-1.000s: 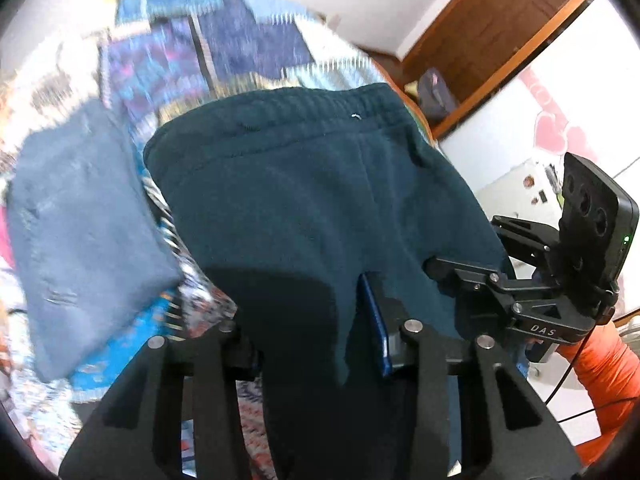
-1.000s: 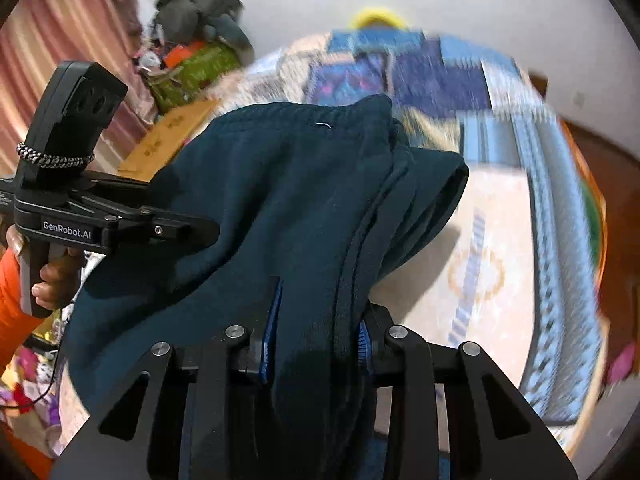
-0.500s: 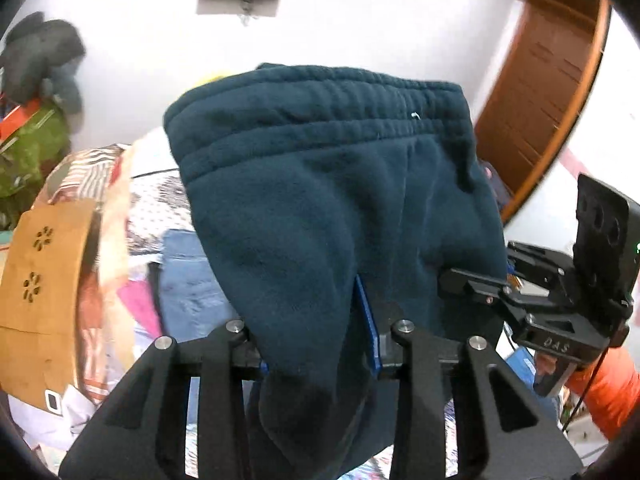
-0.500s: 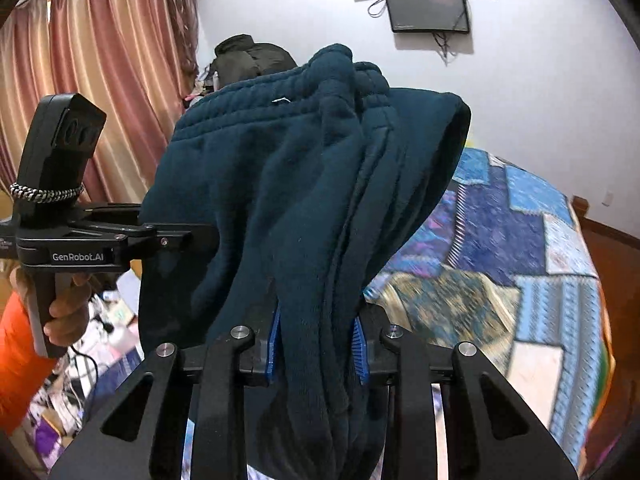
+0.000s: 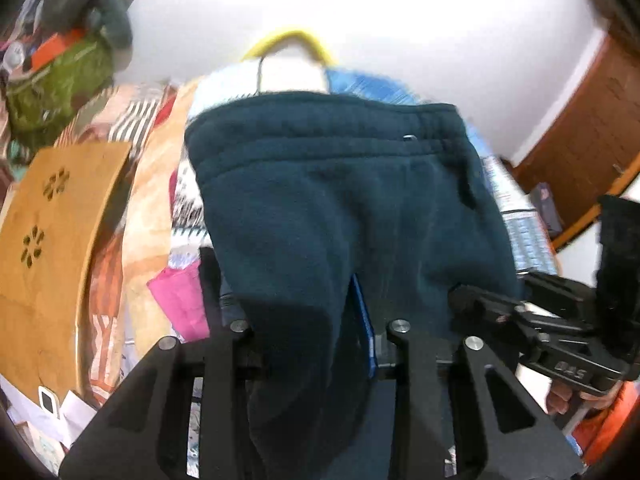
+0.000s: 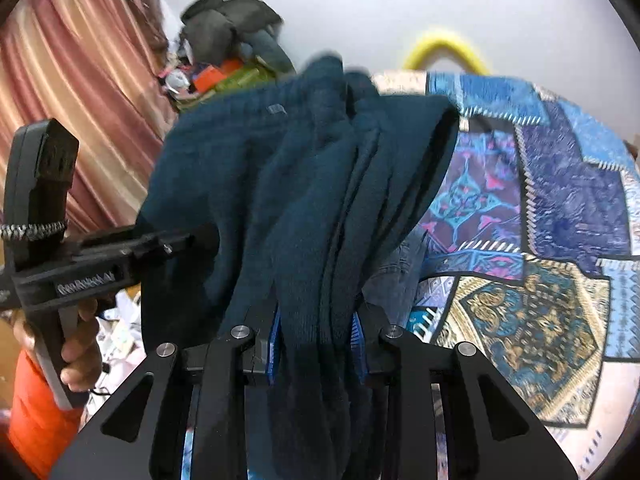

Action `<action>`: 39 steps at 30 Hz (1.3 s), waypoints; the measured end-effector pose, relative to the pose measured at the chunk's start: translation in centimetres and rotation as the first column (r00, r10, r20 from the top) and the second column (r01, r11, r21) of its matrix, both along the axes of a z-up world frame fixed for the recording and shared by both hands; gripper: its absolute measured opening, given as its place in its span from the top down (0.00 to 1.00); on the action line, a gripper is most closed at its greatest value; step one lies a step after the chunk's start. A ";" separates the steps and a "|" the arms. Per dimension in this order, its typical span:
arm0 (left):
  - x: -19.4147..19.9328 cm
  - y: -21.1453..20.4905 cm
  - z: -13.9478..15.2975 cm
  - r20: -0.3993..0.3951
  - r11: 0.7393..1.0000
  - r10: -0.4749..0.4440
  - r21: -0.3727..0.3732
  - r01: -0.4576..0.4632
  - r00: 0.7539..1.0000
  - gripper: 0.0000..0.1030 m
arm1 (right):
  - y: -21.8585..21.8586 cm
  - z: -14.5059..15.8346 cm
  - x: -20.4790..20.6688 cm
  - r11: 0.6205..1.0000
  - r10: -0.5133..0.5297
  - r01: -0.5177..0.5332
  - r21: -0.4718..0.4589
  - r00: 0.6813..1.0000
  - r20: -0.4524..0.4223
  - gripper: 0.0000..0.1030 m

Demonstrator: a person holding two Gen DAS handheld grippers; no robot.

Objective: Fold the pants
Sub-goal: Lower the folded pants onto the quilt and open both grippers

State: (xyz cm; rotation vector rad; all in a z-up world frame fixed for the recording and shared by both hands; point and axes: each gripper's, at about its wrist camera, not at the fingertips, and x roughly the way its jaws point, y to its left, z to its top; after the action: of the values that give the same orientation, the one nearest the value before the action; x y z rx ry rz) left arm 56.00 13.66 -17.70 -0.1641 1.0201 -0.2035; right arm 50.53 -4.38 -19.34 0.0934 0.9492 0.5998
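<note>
Clamping a thick bunch of dark teal fleece, the right gripper (image 6: 316, 344) has its blue pads pressed into the pants (image 6: 304, 184) from both sides, and the cloth rises forward from the jaws to the waistband at the far end. The left gripper (image 5: 304, 332) grips the same pants (image 5: 344, 216) at its own fold; only its right pad shows, the other being under cloth, yet the fleece passes straight between the fingers. So the garment hangs between the two tools, its long axis running away from both, waistband far and the legs trailing down below the jaws out of sight. Neither hand is clearly nearer to the waistband. Beyond and below lies the quilt (image 6: 540, 208) — the likely landing place, to the right and far side — with jeans (image 6: 392, 276) showing just behind the cloth. A cardboard box (image 5: 52, 240) stands at the left — what it holds I cannot tell.
</note>
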 end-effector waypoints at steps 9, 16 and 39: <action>3.1 1.8 -7.9 -0.133 0.998 0.052 0.041 -0.046 0.990 0.67 | 0.3 -4.8 1.5 0.989 -0.005 0.000 -0.149 0.999 -0.033 0.76; 1.4 2.0 -6.5 -0.083 0.990 0.094 0.113 -0.084 0.992 0.59 | 0.4 -3.2 -0.7 0.983 -0.007 0.008 -0.185 1.000 0.010 0.71; -30.1 -3.8 21.7 0.594 0.985 0.030 0.117 -0.123 0.804 0.59 | -4.8 21.8 -28.9 0.993 -0.060 -0.015 0.118 0.789 0.612 0.71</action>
State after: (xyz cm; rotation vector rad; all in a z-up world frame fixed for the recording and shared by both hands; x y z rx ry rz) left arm 25.90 9.89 4.02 0.0022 0.3959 -0.0901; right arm 21.64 -9.22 2.42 0.0082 0.2712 0.6089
